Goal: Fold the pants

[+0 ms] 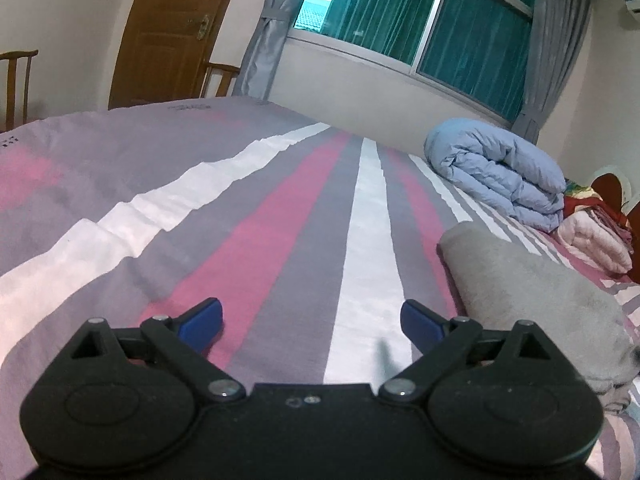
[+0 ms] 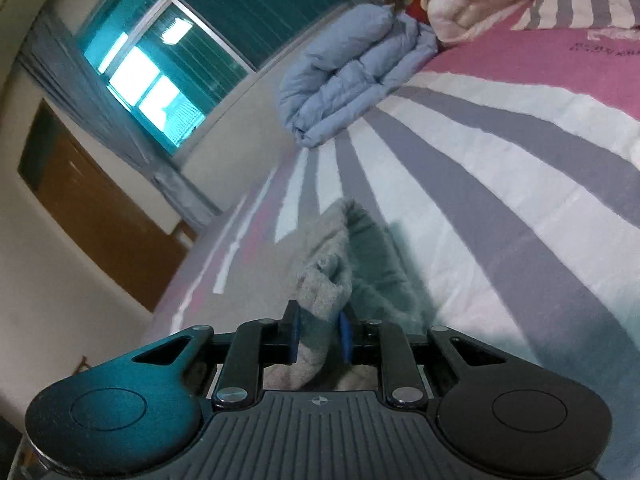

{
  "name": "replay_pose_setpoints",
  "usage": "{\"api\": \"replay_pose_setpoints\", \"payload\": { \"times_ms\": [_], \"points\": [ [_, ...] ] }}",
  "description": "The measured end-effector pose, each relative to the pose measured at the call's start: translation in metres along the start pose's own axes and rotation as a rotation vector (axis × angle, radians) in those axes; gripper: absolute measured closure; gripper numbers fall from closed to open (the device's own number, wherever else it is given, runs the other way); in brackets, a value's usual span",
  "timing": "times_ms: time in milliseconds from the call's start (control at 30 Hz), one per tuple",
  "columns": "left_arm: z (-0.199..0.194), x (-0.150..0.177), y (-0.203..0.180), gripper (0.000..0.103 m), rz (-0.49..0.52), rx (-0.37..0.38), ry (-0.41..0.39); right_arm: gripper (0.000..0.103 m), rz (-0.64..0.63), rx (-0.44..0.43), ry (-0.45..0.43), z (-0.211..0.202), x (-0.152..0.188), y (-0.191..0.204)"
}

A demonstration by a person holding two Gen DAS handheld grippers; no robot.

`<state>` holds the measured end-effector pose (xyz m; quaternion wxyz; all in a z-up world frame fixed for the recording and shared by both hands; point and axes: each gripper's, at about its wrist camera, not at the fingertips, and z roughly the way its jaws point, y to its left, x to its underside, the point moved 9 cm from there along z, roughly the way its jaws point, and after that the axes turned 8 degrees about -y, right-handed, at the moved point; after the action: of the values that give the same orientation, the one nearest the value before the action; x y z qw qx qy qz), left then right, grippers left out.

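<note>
The grey pants point(image 1: 532, 292) lie folded on the striped bed sheet point(image 1: 248, 240), to the right of my left gripper point(image 1: 312, 320). The left gripper is open and empty, low over the sheet, with its blue fingertips point(image 1: 204, 316) wide apart. In the right wrist view my right gripper point(image 2: 320, 332) is shut on a bunched edge of the grey pants point(image 2: 328, 276), which trail away from it over the sheet point(image 2: 500, 184). That view is rolled sideways.
A folded light blue quilt point(image 1: 500, 176) and a pink blanket point(image 1: 596, 240) lie at the bed's far right, also in the right wrist view point(image 2: 352, 72). A window point(image 1: 420, 20), grey curtains, a wooden door point(image 1: 168, 32) and chairs stand beyond the bed.
</note>
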<state>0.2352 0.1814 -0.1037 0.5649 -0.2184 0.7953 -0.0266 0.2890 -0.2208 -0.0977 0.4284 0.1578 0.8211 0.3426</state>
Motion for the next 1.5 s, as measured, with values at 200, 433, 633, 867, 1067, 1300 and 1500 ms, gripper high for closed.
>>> {"api": "replay_pose_setpoints", "payload": {
  "times_ms": [200,433,633,867,1067,1300,1500],
  "points": [
    [0.001,0.002,-0.007,0.012,0.022,0.019,0.011,0.066,-0.053,-0.059,-0.041,-0.024,-0.006,0.003],
    [0.003,0.006,-0.020,0.012,0.053,0.041,0.032,0.028,-0.011,-0.049,-0.002,-0.018,0.002,-0.003],
    [0.002,0.008,-0.031,0.010,0.100,0.060,0.033,0.028,0.043,-0.023,0.010,-0.011,0.007,-0.017],
    [0.005,0.007,-0.043,0.010,0.112,0.091,0.041,0.028,0.066,-0.057,-0.013,-0.017,-0.002,-0.019],
    [0.016,0.002,-0.056,0.009,0.035,0.207,0.072,0.028,-0.019,-0.061,0.000,-0.015,-0.010,-0.012],
    [0.035,0.007,-0.078,0.013,0.061,0.285,0.139,0.028,-0.076,-0.070,0.012,-0.007,-0.018,-0.010],
    [0.046,0.020,-0.076,0.015,0.118,0.241,0.200,0.028,0.009,-0.046,0.109,0.014,-0.003,-0.027]
  ]
}}
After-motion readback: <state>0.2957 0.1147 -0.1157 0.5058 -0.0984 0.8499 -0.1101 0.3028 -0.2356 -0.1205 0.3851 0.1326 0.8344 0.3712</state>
